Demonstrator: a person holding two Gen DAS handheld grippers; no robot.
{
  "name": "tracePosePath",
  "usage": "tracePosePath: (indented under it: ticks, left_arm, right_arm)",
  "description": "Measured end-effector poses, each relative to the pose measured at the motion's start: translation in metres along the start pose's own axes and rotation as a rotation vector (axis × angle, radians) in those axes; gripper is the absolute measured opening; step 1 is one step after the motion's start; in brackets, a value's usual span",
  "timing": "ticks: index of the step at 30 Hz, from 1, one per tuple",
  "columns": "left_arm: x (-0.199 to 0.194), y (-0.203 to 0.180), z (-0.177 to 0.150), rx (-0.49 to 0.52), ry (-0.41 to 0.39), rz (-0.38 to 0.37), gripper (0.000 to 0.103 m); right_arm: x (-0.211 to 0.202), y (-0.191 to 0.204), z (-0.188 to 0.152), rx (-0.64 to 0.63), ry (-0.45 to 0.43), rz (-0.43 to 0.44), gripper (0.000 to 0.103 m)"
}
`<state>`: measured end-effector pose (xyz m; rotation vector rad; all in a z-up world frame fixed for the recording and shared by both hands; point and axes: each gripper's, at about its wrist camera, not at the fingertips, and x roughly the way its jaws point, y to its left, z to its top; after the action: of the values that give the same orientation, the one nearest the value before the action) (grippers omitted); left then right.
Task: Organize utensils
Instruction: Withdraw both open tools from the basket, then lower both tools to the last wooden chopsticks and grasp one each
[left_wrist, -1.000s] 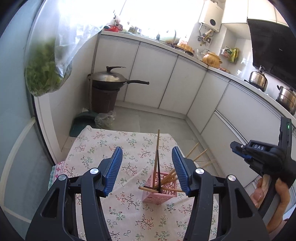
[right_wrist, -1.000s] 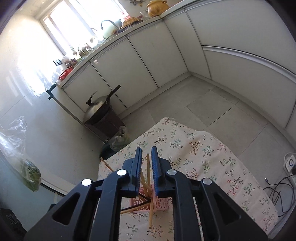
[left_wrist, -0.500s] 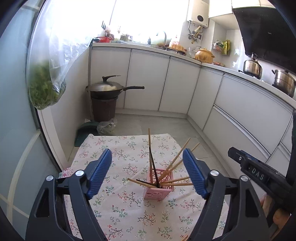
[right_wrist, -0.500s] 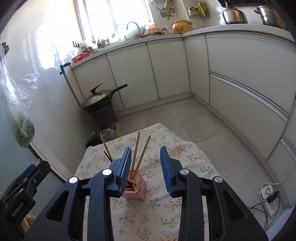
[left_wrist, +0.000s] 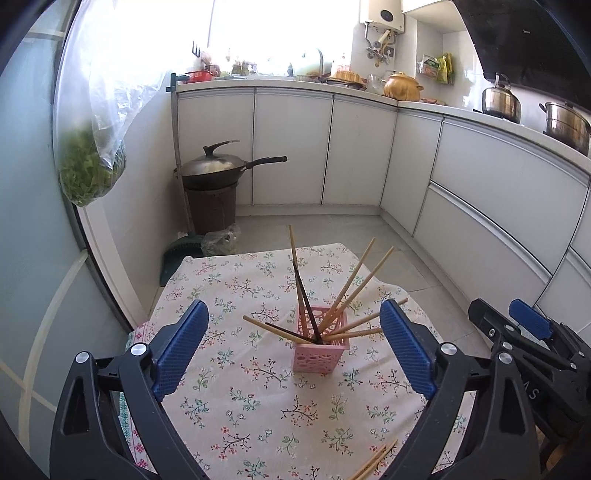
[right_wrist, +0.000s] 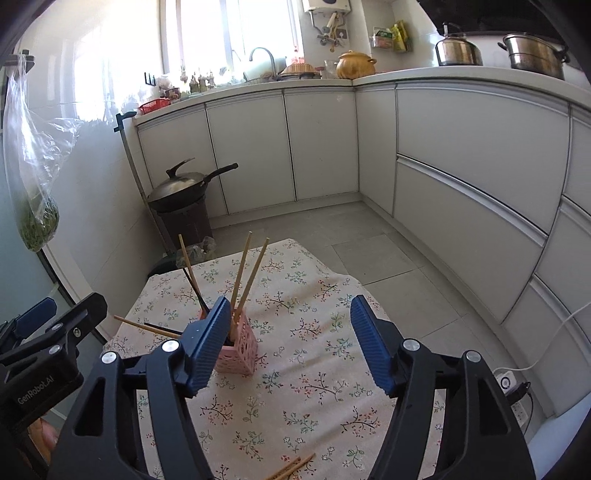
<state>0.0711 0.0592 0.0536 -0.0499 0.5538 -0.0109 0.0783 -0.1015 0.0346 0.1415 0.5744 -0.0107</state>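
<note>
Both the left gripper (left_wrist: 293, 349) and the right gripper (right_wrist: 288, 345) are held wide open, with nothing grasped. A pink holder (left_wrist: 320, 350) filled with chopsticks (left_wrist: 352, 280) is seen at frame centre.

Pink holder (left_wrist: 320, 350) upright, chopsticks (left_wrist: 347, 291) splayed inside; loose pair (left_wrist: 373, 461) on cloth.

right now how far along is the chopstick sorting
Mostly done: several chopsticks already stand in the pink holder. Nothing is in hand; the left claw and right claw are both open and empty. Left to do: the loose chopsticks lying on the floral tablecloth near its front edge.
</note>
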Motion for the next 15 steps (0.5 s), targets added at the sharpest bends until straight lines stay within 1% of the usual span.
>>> tracePosePath:
  ticks: [3,5,7,8,10,12,13,15]
  left_arm:
    - [0.0,-0.003,-0.005,0.009,0.009,0.002,0.093]
    - [0.003,-0.007,-0.009,0.022,0.023,0.007,0.095]
    - [0.007,-0.009,-0.016,0.039,0.045,0.014,0.096]
    - [0.01,-0.011,-0.02,0.048,0.06,0.016,0.096]
    - [0.018,-0.013,-0.028,0.068,0.102,0.016,0.096]
    - [0.029,-0.014,-0.038,0.085,0.156,0.008,0.096]
    - [0.038,-0.016,-0.045,0.092,0.195,-0.003,0.096]
    - [0.055,-0.02,-0.058,0.122,0.285,-0.025,0.096]
  right_arm:
    - [0.001,-0.005,-0.005,0.0,0.016,-0.018,0.068]
    - [0.0,-0.009,-0.011,0.004,0.021,-0.025,0.074]
    - [-0.002,-0.014,-0.017,0.019,0.021,-0.034,0.083]
    - [-0.002,-0.018,-0.021,0.026,0.025,-0.036,0.084]
    - [-0.002,-0.025,-0.028,0.035,0.04,-0.047,0.09]
    - [-0.001,-0.036,-0.037,0.059,0.062,-0.064,0.093]
    - [0.0,-0.042,-0.041,0.073,0.076,-0.074,0.095]
    - [0.003,-0.055,-0.051,0.114,0.112,-0.091,0.096]
